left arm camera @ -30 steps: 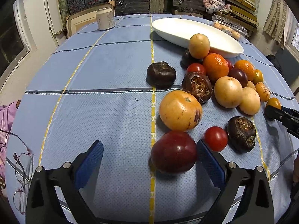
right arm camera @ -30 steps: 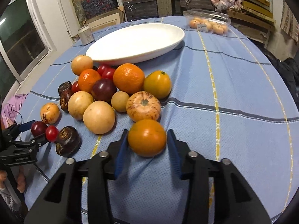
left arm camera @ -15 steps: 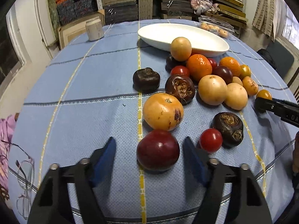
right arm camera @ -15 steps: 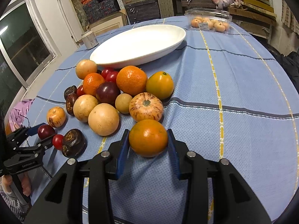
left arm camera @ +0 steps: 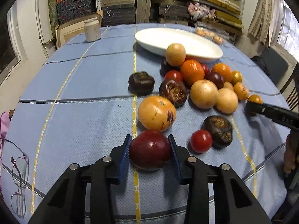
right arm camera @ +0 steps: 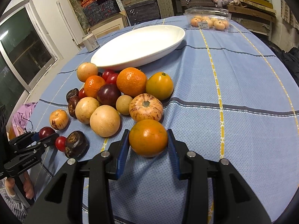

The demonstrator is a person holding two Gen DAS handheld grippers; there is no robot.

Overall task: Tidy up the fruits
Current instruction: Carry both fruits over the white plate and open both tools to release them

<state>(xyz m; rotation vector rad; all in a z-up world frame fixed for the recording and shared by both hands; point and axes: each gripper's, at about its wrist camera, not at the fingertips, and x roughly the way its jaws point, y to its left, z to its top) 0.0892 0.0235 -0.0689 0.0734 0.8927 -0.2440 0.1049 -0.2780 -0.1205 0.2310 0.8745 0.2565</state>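
My left gripper is shut on a dark red plum resting on the blue tablecloth. My right gripper is shut on an orange fruit at the near edge of the fruit pile; it also shows in the left wrist view. A pile of several oranges, pale round fruits, small red tomatoes and dark wrinkled fruits lies between the grippers and a large white oval dish, which also shows in the left wrist view. The left gripper with the plum shows in the right wrist view.
A small grey jar stands at the far left of the table. A clear plastic box of small fruits sits behind the dish. Glasses lie at the table's near left edge. Shelves of boxes stand beyond.
My left gripper moved forward and closed its jaws on the dark red plum. My right gripper stayed shut on the orange fruit, hardly moving.
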